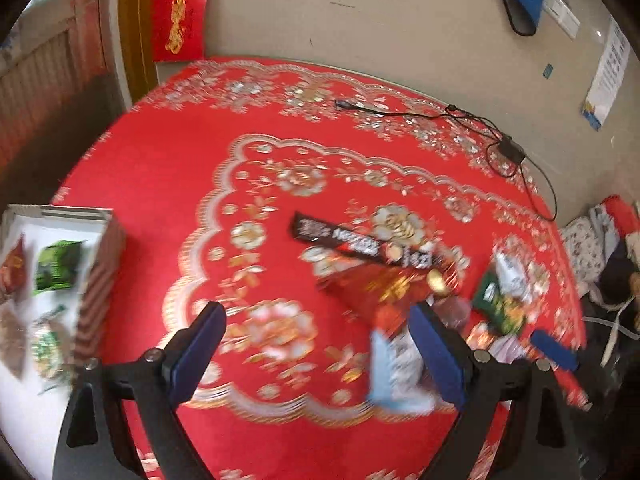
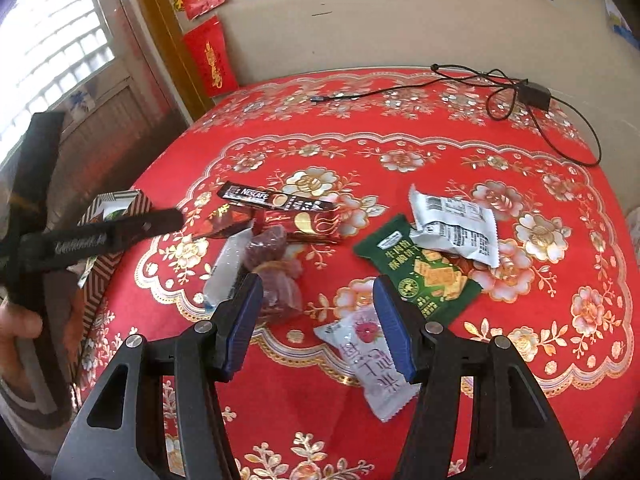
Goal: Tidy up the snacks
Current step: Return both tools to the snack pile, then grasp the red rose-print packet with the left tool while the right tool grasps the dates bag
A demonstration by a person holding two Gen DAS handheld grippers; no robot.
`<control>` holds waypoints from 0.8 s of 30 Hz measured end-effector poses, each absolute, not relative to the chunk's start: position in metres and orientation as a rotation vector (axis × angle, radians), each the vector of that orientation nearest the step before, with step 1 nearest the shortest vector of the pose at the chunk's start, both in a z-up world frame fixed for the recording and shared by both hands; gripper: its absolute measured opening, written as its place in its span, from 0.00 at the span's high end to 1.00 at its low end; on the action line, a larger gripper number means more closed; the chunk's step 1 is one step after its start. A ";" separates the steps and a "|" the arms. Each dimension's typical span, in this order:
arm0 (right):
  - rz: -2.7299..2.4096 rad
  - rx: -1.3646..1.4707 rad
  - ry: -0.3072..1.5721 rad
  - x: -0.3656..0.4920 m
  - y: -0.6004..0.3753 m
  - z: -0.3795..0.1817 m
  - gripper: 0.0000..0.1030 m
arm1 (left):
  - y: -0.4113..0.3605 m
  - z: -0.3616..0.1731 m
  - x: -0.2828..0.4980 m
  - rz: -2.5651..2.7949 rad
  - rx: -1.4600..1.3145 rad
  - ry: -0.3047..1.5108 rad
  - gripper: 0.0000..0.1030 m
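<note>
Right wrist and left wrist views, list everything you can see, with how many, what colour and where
Tablecloth: one, red with gold flowers, covers the round table.
Box: one, white inside with striped sides, left edge, already holds several packets.
Nescafe stick: one, black, mid-table.
Red sachet: one, dark red, just below the stick.
Clear-wrapped sweets: a small heap, brownish, ahead of the right gripper.
Green cracker packet: one, green, right of centre.
Grey packet: one, silver-grey, overlapping the green one.
Pink-white packet: one, nearest the right gripper.
Cable with adapter: one, black, far edge.
Left gripper: open, empty.
Right gripper: open, empty.
</note>
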State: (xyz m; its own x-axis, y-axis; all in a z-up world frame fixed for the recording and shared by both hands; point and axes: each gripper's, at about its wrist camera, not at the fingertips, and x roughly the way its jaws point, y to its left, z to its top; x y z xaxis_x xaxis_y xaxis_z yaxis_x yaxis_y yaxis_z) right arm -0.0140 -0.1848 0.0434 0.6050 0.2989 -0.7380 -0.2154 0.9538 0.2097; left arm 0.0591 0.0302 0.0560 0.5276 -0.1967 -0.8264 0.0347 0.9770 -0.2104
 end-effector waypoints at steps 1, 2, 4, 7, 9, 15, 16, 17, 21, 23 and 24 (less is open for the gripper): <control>0.299 0.105 0.872 -0.014 -0.186 0.043 0.44 | 0.027 0.054 0.065 -0.143 -0.196 1.014 0.09; 0.301 0.106 0.872 -0.013 -0.188 0.042 0.44 | 0.024 0.052 0.070 -0.140 -0.215 1.024 0.09; 0.306 0.109 0.875 -0.011 -0.189 0.041 0.44 | 0.019 0.045 0.081 -0.138 -0.252 1.053 0.09; 0.308 0.114 0.880 -0.008 -0.192 0.038 0.44 | 0.009 0.032 0.092 -0.144 -0.257 1.093 0.09; 0.314 0.121 0.883 -0.005 -0.193 0.037 0.44 | 0.002 0.025 0.095 -0.147 -0.222 1.115 0.09; 0.340 0.113 0.878 0.000 -0.187 0.040 0.44 | 0.022 0.015 0.088 -0.095 -0.175 1.144 0.09; 0.350 0.108 0.876 0.001 -0.184 0.041 0.44 | 0.028 0.015 0.086 -0.088 -0.189 1.144 0.09; 0.358 0.103 0.873 0.002 -0.181 0.042 0.44 | 0.034 0.017 0.085 -0.084 -0.209 1.139 0.09; 0.377 0.071 0.880 0.008 -0.166 0.043 0.44 | 0.040 0.023 0.083 -0.086 -0.237 1.123 0.09; 0.388 0.047 0.891 0.011 -0.156 0.039 0.44 | 0.034 0.022 0.085 -0.100 -0.226 1.126 0.09; 0.390 0.038 0.900 0.013 -0.152 0.037 0.44 | 0.031 0.021 0.086 -0.108 -0.219 1.131 0.09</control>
State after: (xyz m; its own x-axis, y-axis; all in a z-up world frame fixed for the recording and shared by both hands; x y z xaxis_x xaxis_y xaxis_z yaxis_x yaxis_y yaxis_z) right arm 0.0126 -0.1523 0.0374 0.5568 0.3458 -0.7552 -0.3143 0.9293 0.1939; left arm 0.0858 0.0312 0.0214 0.4236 -0.1963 -0.8844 -0.0250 0.9733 -0.2280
